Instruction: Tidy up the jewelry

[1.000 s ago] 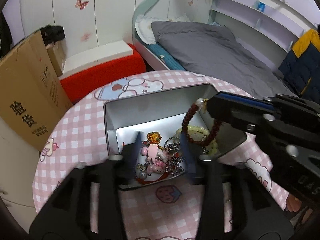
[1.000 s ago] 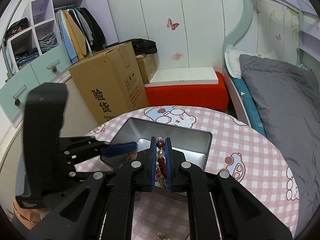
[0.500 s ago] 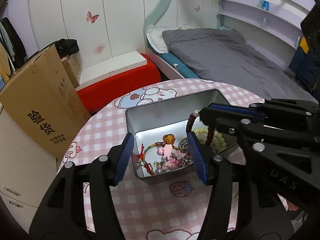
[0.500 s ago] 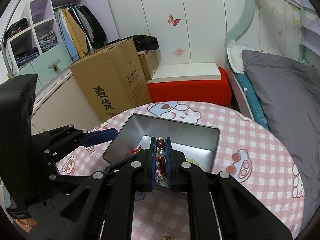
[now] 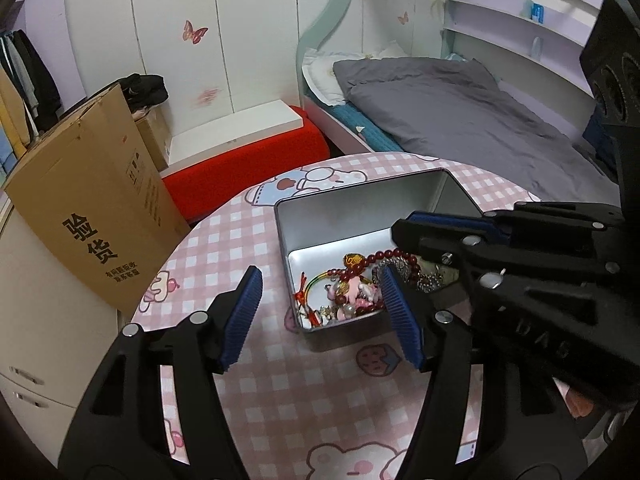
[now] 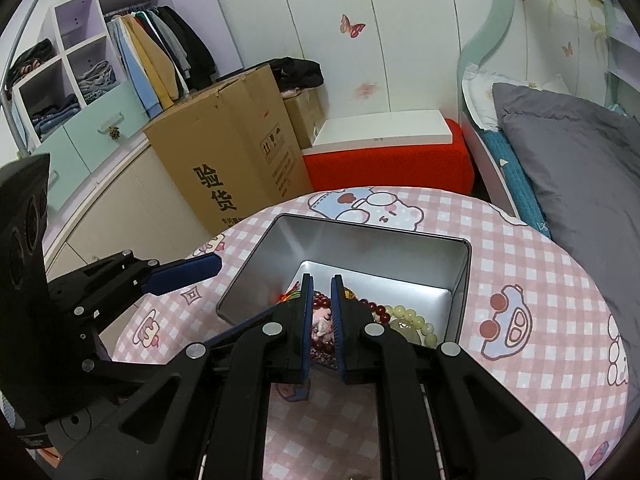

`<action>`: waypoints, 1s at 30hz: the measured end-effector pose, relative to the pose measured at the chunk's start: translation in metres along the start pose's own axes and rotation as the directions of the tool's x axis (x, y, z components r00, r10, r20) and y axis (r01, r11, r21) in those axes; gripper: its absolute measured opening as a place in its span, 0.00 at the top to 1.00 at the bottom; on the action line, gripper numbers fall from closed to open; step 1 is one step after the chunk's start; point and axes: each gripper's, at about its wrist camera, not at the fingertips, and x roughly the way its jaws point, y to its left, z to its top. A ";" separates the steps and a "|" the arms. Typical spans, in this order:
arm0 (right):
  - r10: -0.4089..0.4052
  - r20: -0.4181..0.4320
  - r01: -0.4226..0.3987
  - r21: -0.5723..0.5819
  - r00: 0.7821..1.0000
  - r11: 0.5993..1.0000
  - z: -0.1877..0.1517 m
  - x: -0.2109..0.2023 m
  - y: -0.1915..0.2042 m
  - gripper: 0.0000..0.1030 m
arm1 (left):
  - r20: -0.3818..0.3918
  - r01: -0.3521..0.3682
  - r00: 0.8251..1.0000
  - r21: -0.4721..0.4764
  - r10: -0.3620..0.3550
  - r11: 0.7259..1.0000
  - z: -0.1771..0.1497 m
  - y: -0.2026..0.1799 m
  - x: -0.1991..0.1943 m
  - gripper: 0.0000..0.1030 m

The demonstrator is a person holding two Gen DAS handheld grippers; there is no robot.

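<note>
- Looking along the right tongs (image 6: 321,281), that view takes in an open wardrobe (image 6: 160,48) with hanging clothes, well beyond the tin (image 6: 360,226) on its left; the left view shows only a sliver of it.
- The left view alone shows the wall shelves (image 5: 520,32) above the bed (image 5: 460,120), well beyond the tin on its right.
- Only the right view shows the pale green beads (image 6: 412,314) on the tin's floor; in the left view the right tongs cover that corner.
- The left view gives the clearer look at the heap at the tin's near end: pink charms (image 5: 352,292), a gold piece and a red-green cord.
- The tin sits on the pink checked counter (image 5: 224,240), open, with no lid on it.
- The red bracelet (image 5: 384,256) lies across the heap inside the tin, one end running up to the tip of the right tongs.
- The right tongs reach over the tin's near rim, pads close together and clamped on the red beads in the narrow slit.
- The left tongs (image 5: 320,280) hover by the tin's near left corner, jaws opening, pads wide apart and pressing on nothing; the bracelet lies just beyond the right pad.
</note>
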 end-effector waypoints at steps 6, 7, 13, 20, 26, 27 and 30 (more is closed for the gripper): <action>-0.004 0.041 0.004 0.000 0.999 1.000 -0.004 -0.029 0.000 0.91 | 0.035 0.015 0.999 -0.008 -0.015 1.000 -0.008 -0.001 -0.026 0.40; -0.008 0.051 0.008 0.003 0.999 1.000 -0.007 -0.038 -0.002 0.89 | 0.040 0.019 0.999 -0.006 -0.019 1.000 -0.009 -0.003 -0.029 0.40; -0.035 0.088 0.033 0.023 0.996 0.999 -0.037 -0.081 -0.007 0.85 | 0.057 0.053 0.997 0.011 -0.054 0.999 -0.027 -0.023 -0.053 0.40; -0.067 0.075 0.062 0.067 0.995 0.996 -0.083 -0.110 -0.015 0.83 | 0.001 0.145 0.989 0.036 -0.146 0.989 -0.061 -0.063 -0.057 0.40; -0.066 0.042 0.061 0.111 0.997 0.992 -0.113 -0.116 -0.023 0.82 | -0.080 0.190 0.979 0.044 -0.186 0.981 -0.091 -0.093 -0.044 0.40; -0.067 0.036 0.062 0.115 0.997 0.991 -0.116 -0.116 -0.023 0.82 | -0.090 0.193 0.978 0.045 -0.189 0.980 -0.094 -0.097 -0.042 0.40; -0.071 0.017 0.068 0.125 0.997 0.990 -0.125 -0.113 -0.025 0.82 | -0.110 0.180 0.979 0.052 -0.174 0.982 -0.100 -0.104 -0.036 0.40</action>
